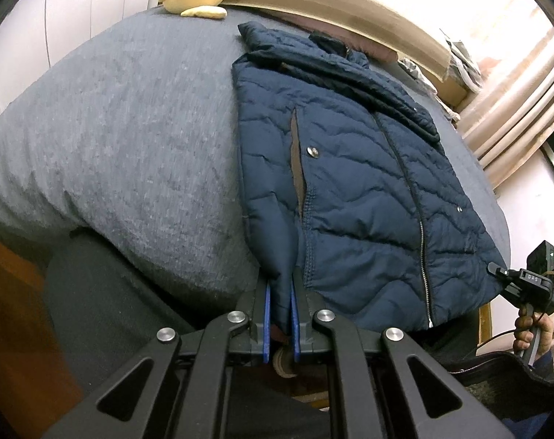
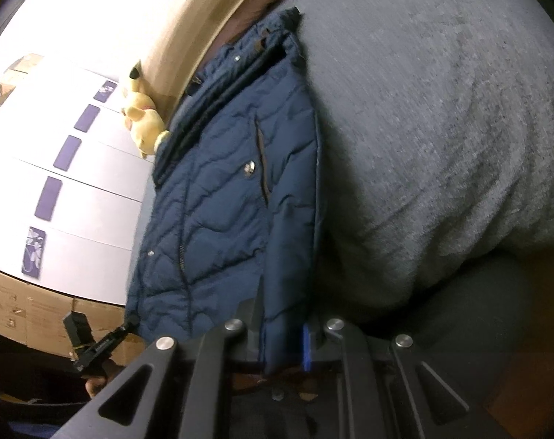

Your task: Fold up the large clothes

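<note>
Jacket [image 1: 353, 183] lies on the bed [image 1: 123, 139], hem at its near edge; left gripper [image 1: 278, 307] and right gripper [image 2: 282, 344] each pinch a hem corner, fabric hiding the fingertips.

Left gripper [image 1: 278, 305]: black angular linkage arms with triangular cut-outs; four round silver pivot screws across the top; blue pads [image 1: 265, 323] lining the fingers' inner faces; right gripper [image 2: 280, 344]: same black linkage, same silver screws, one blue pad strip showing; seen from the left wrist, the right unit is a black boxy body with small white markings, a thin black cable trailing below its handle; dark blue sleeve edge at the hand [image 1: 533, 333].
</note>
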Demonstrator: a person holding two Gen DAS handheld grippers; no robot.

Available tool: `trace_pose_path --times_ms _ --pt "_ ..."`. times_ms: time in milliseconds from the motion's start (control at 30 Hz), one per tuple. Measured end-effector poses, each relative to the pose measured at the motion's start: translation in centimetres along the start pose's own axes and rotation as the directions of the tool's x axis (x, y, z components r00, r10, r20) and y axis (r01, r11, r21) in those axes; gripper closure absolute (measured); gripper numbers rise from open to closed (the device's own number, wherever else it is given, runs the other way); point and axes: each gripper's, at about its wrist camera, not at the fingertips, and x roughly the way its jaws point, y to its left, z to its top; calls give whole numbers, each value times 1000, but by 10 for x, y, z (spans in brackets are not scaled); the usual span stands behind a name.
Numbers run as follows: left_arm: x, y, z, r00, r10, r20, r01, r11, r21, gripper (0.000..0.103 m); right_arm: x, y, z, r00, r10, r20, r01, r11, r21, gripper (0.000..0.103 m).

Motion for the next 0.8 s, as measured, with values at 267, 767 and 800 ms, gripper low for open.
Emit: trace_pose_path --times_ms 267,767,800 --pt "-12 -2 8 998 -38 41 39 999 -15 94 -16 5 5 997 65 40 -65 998 -4 89" --pt "-45 -3 25 981 -120 152 129 990 -51 94 -40 30 6 983 144 114 -140 989 -44 89" --pt "-47 -3 26 980 -122 160 131 990 -52 94 -42 31 6 981 151 119 -147 988 -46 89"
